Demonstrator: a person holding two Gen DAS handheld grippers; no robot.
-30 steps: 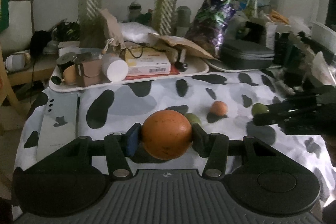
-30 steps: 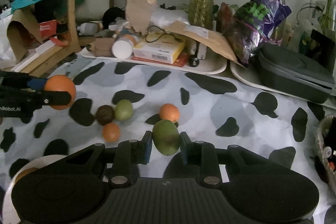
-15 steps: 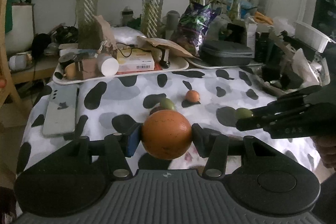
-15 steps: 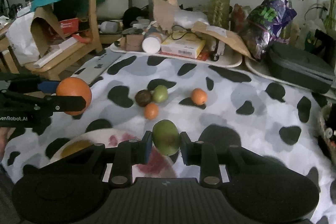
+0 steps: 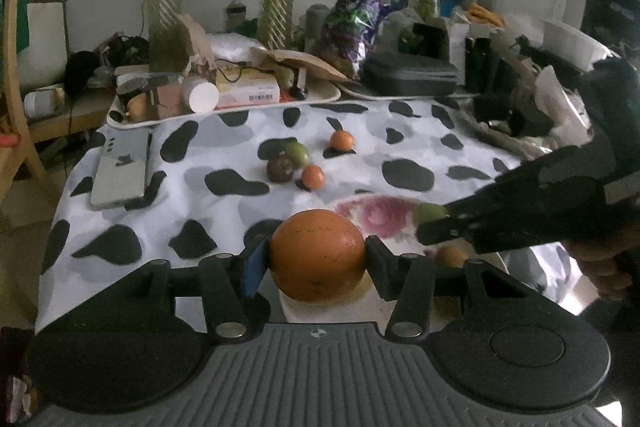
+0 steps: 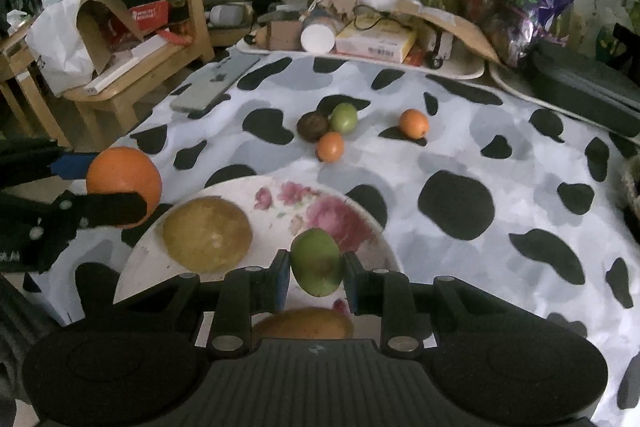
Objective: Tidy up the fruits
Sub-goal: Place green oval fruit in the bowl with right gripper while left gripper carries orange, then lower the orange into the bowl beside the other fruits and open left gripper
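Observation:
My left gripper is shut on a large orange, held above the near left edge of a floral plate. My right gripper is shut on a green fruit, held over the plate. Two yellowish fruits lie on the plate. The orange in the left gripper shows at the left of the right wrist view. On the cloth beyond lie a dark brown fruit, a green fruit and two small oranges.
A phone lies at the table's left edge. Cluttered trays and a black case line the back. Plant vases stand behind. A wooden chair stands left of the table. The cloth is cow-patterned.
Both grippers have pulled back toward the near edge with their fruits. The floral plate has come into view under them.

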